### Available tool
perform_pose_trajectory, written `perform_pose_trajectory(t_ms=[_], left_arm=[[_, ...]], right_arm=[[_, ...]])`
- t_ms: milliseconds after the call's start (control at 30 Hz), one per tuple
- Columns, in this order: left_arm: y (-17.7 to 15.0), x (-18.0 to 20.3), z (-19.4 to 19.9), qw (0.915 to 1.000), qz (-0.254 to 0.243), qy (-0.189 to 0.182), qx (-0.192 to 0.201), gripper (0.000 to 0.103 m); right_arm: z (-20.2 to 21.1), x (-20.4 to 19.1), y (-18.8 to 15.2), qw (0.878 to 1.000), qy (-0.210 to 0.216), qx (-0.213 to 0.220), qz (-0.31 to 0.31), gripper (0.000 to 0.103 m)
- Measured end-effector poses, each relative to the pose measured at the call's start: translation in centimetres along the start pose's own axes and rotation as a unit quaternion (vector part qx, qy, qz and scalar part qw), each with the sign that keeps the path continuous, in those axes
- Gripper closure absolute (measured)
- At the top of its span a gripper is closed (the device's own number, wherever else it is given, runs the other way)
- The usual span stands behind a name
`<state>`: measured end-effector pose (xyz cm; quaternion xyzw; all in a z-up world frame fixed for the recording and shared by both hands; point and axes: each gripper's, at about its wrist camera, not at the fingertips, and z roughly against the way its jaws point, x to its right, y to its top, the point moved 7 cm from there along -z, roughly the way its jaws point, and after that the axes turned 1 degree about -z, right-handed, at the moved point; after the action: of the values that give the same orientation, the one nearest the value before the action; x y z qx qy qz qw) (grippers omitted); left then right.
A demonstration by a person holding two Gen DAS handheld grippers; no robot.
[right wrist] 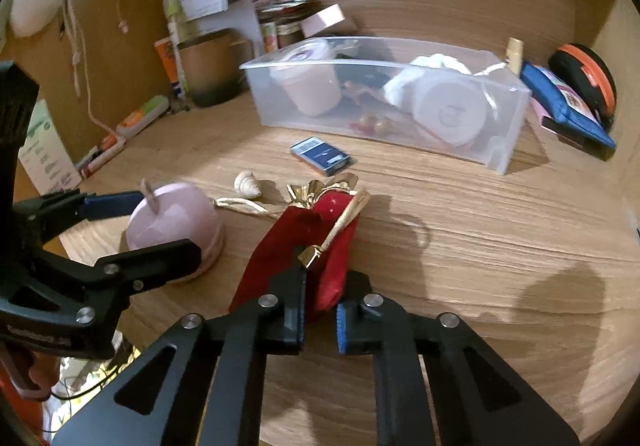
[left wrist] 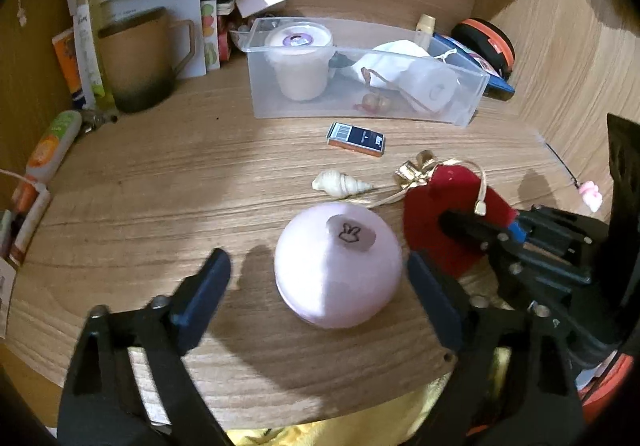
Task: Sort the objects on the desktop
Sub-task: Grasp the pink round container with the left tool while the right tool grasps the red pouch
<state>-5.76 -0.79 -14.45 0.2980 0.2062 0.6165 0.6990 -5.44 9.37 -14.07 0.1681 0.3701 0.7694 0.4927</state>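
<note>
**Two grips, one crowded corner of the table**

The left hand-held gripper (left wrist: 320, 286) straddles a pink round candle (left wrist: 338, 266) with jaws spread, not yet touching it. Beside it the right hand-held gripper (right wrist: 320, 320) is clenched on a red velvet pouch (right wrist: 320, 246), angled low over the table (left wrist: 160, 186). The pouch's gold cord (right wrist: 244, 205) trails toward a seashell (right wrist: 247, 182) and could drag it when lifted. The smooth, domed candle may squirt out if the jaws close off-centre. With both tools close together, they risk colliding on the way to the clear bin (right wrist: 508, 150).
</note>
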Motion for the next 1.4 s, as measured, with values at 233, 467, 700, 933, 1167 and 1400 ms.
perform_pose_trajectory(t_ms=[233, 467, 700, 933, 1167, 1400], left_arm=[[0.0, 0.4, -0.3, 0.9999, 0.000, -0.014, 0.002, 0.040], [0.3, -0.1, -0.4, 0.9998, 0.017, -0.013, 0.004, 0.040], [1.4, -1.4, 0.3, 0.9991, 0.038, -0.004, 0.016, 0.040], [3.4, -2.1, 1.7, 0.9986, 0.036, 0.005, 0.038, 0.040], [4.3, -2.1, 2.5, 0.9983, 0.029, 0.006, 0.050, 0.040], [3.5, -1.5, 1.8, 0.9988, 0.027, -0.006, 0.040, 0.040]], right_arm=[[1.1, 2.1, 0.9, 0.999, 0.003, 0.010, -0.034, 0.096], [2.9, 3.5, 2.3, 0.998, 0.001, 0.038, -0.052, 0.096], [4.4, 4.2, 4.3, 0.996, 0.006, 0.064, -0.056, 0.098], [5.6, 4.5, 6.8, 0.996, 0.011, 0.081, -0.044, 0.098], [4.3, 4.6, 5.5, 1.000, -0.012, 0.021, -0.012, 0.045], [1.4, 3.8, 3.5, 1.000, -0.013, -0.023, 0.015, 0.025]])
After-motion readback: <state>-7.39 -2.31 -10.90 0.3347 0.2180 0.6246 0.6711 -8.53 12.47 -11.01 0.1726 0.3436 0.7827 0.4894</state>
